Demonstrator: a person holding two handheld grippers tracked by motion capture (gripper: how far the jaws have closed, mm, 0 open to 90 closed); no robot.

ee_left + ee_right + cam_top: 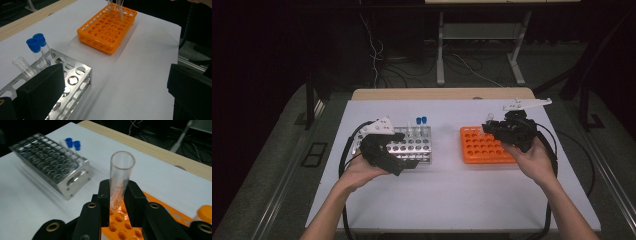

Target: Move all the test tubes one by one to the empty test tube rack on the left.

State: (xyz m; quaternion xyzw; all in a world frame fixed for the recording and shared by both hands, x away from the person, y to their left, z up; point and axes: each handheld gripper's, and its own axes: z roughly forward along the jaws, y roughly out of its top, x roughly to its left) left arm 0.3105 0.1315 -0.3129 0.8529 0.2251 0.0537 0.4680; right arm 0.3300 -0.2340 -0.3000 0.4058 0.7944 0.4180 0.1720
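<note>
While your right gripper (117,202) is clamped on the clear open tube (119,177), which stands upright between its jaws at the centre of the right gripper view, the step in hand looks like a transfer of that tube at the orange rack (130,227). The tube's rounded base hangs just over the rack's holes in the lower middle of the frame; whether it is going in or coming out, you cannot read from these pictures. In the high view the same gripper (499,129) sits over the rack's far right corner, right of centre.

Your left gripper (409,162) rests at the near edge of the metal rack (412,145), left of centre, jaws spread wide and holding nothing. Two blue-capped tubes (37,45) stand in that rack at the left of the left gripper view.

Next, keep the tube vertical, line its base over one free hole, and only then ease your grip.
</note>
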